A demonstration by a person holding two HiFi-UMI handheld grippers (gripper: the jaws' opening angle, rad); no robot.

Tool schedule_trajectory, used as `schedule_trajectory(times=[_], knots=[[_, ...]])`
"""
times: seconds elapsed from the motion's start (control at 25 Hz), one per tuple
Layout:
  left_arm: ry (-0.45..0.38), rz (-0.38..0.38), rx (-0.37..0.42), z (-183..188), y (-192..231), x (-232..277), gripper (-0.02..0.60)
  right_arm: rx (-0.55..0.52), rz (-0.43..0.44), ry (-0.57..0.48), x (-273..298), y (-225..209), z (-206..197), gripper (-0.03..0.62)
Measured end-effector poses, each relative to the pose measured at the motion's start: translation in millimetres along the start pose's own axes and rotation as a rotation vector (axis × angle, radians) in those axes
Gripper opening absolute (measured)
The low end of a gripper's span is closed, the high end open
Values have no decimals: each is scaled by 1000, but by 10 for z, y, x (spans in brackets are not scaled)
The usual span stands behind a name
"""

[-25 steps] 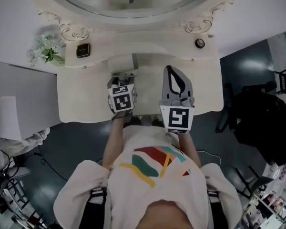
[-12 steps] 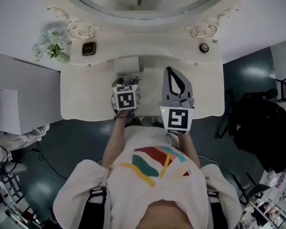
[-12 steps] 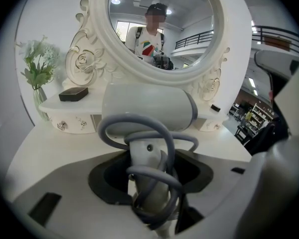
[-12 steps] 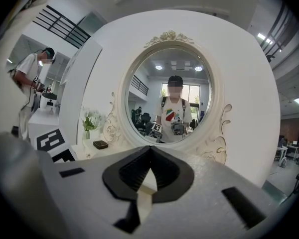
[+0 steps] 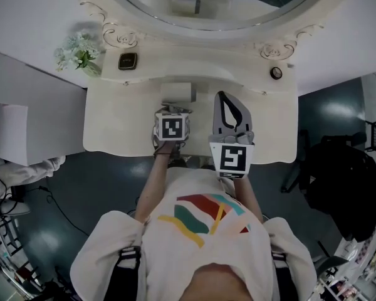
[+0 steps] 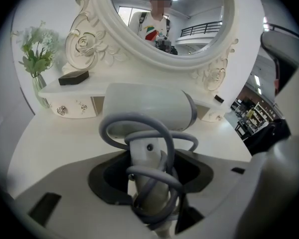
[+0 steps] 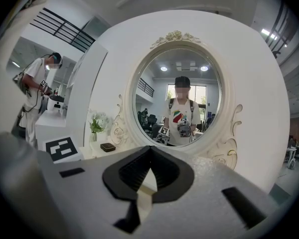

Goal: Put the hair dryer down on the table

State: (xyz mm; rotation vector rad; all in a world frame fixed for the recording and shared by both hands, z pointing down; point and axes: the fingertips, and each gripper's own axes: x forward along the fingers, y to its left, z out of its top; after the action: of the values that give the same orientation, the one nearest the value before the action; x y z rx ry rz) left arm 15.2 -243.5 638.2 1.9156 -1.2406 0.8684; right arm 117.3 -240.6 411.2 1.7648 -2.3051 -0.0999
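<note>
Clamping the hair dryer by its cord-wrapped handle, the left gripper holds it over the cream counter below the mirror; the right gripper rides alongside, jaws closed on nothing

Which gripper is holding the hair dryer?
The left gripper: its jaws clamp the handle of the hair dryer, while the right gripper is shut on nothing.
</note>
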Motion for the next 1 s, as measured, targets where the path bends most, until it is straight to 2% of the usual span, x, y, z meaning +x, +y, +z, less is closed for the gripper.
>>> schedule_trajectory(times=[0.28, 0.64, 1.0], knots=[[63, -11, -30, -39, 13, 115, 229, 4, 28, -2, 30, 75, -3, 0], [55, 15, -39, -3, 125, 278, 230, 31, 55, 5, 83, 121, -53, 0], [102, 18, -26, -36, 146, 353, 232, 38, 119, -13, 192, 321, 12, 0]])
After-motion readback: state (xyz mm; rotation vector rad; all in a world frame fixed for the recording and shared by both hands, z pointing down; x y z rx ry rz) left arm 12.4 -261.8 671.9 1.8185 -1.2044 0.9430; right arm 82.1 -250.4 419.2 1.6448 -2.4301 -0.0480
